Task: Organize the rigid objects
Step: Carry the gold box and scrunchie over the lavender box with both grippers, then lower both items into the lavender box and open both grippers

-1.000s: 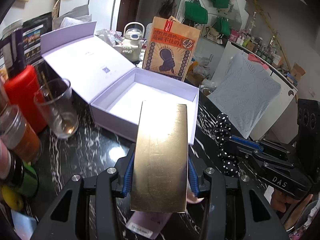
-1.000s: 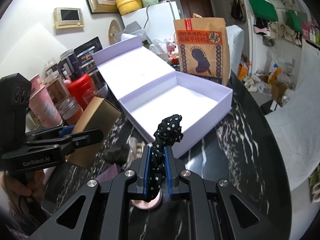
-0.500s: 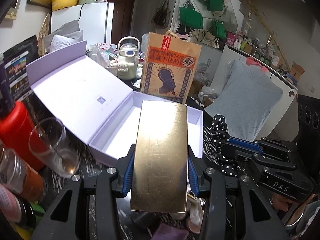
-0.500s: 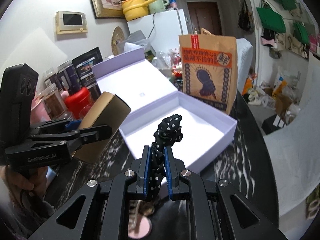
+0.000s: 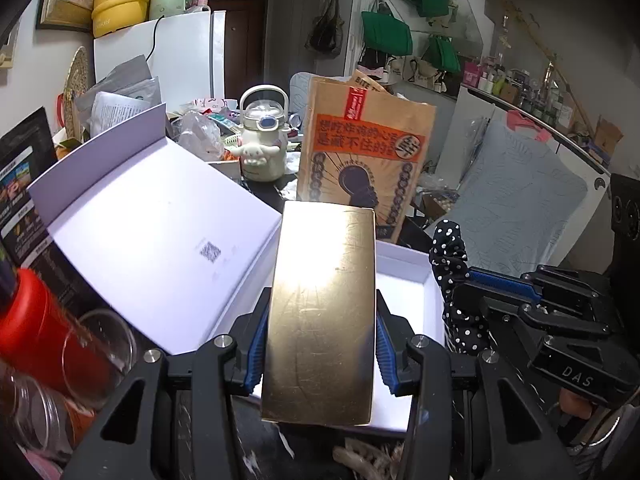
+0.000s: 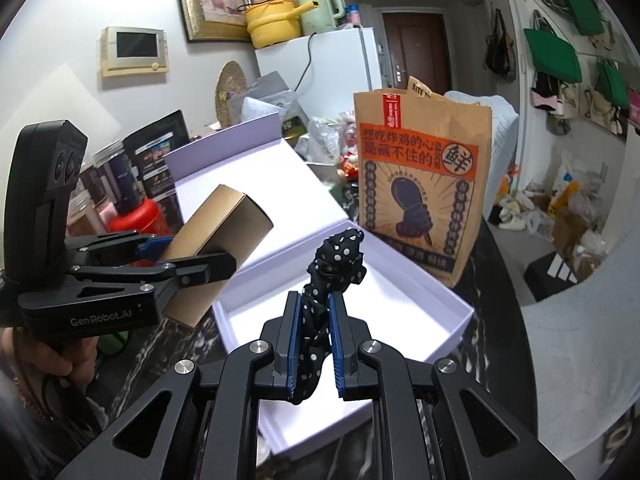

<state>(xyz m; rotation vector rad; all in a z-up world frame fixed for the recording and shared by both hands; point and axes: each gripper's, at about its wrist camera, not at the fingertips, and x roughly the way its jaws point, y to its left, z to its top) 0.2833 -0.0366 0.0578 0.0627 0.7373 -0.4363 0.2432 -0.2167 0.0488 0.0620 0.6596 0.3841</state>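
- The left gripper point(image 5: 320, 344) is closed on a flat gold box point(image 5: 324, 312); its blue pads press on the two long sides, and the box points forward and slightly up.
- The right gripper point(image 6: 314, 344) stands narrow and clamps a black hair tie with white dots point(image 6: 336, 264), which sticks up from between the pads.
- Both things are held in the air above the near edge of the open lilac gift box point(image 6: 460, 316); neither one touches it.
- In the right wrist view the gold box point(image 6: 216, 248) hangs over the left corner of the gift box, and the hair tie is over its middle.
- The inside of the gift box looks white and bare as far as I can see; part of the floor is hidden behind the grippers. Its lid point(image 5: 152, 240) lies folded back to the left.
- My judgement: the picking up is done for these two things, but the putting in is not yet done. So the task seems to be at an early or middle stage.
- What is left, I think: to lower each thing into the gift box, to let go, and perhaps to close the lid.
- A glass point(image 5: 100, 352), a red container point(image 5: 28, 320) and a brown paper bag point(image 6: 420, 184) stand around the gift box. If they belong to the task, I cannot tell.
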